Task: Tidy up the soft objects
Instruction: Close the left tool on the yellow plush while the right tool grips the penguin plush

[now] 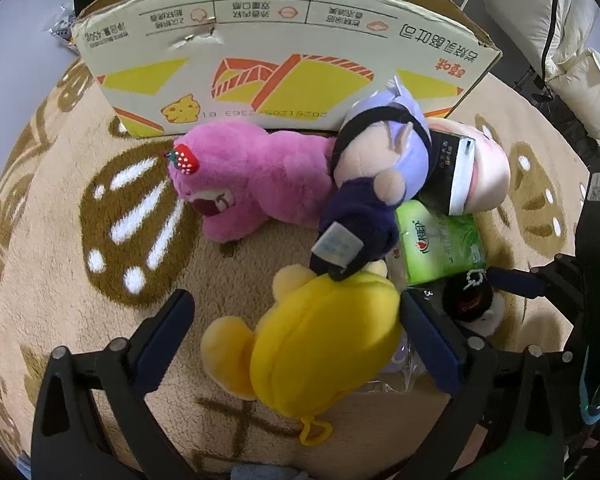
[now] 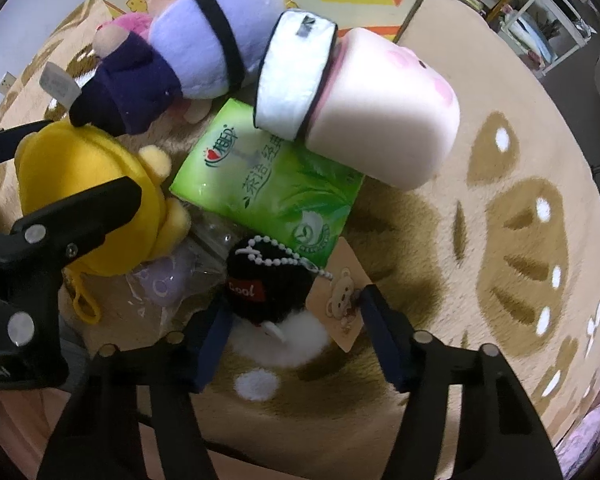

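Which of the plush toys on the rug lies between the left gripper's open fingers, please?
The yellow plush: it sits inside the left gripper, while the pink bear and the purple-haired doll lie farther off, toward the cardboard box.

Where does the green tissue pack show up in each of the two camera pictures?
Left wrist view: the tissue pack sits right of centre, partly hidden behind the purple doll.
Right wrist view: the tissue pack lies near the centre, in full view, under the end of the pink pillow.
Shared landmark: the yellow plush, left of the pack in both.
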Demonstrator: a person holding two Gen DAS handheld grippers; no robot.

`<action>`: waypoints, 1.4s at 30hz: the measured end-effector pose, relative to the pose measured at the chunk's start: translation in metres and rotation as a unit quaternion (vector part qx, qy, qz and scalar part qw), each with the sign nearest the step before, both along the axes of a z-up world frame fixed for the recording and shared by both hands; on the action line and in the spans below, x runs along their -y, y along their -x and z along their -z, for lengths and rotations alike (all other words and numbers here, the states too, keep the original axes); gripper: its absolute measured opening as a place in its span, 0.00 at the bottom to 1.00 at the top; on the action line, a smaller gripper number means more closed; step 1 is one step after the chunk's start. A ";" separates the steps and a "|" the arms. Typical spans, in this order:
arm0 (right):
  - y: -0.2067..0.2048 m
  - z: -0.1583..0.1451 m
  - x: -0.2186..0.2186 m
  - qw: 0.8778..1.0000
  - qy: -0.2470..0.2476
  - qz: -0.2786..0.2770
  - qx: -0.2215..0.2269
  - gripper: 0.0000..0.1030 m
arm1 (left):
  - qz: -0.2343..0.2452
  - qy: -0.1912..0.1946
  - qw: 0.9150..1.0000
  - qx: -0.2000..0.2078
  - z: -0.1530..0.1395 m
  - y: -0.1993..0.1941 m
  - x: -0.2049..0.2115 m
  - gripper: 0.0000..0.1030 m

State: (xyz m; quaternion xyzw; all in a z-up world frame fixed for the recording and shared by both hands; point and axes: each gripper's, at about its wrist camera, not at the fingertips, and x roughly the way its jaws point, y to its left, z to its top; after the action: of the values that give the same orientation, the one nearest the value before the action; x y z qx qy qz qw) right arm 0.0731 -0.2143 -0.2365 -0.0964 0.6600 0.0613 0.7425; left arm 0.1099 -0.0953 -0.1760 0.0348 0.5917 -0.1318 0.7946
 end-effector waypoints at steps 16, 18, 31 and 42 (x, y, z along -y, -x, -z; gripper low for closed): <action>0.012 -0.018 -0.018 0.997 0.060 -0.013 0.035 0.36 | 0.008 0.039 0.999 -0.006 0.001 0.003 -0.001 0.61; 0.014 -0.024 -0.016 0.998 0.053 -0.006 0.039 0.36 | 0.010 0.039 0.999 0.005 -0.003 0.005 0.001 0.58; 0.016 -0.057 0.010 0.992 -0.071 0.041 0.093 0.35 | 0.006 0.043 0.999 0.028 -0.021 0.013 -0.011 0.52; 0.012 -0.072 0.030 0.981 -0.134 0.062 0.127 0.35 | 0.009 0.064 0.996 0.054 -0.034 0.023 -0.010 0.52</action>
State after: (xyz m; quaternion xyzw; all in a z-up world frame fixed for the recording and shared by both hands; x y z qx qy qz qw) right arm 0.0612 -0.2442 -0.1643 0.0380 0.5507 0.0903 0.8289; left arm 0.0865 -0.0856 -0.1415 -0.0040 0.5380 -0.1742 0.8247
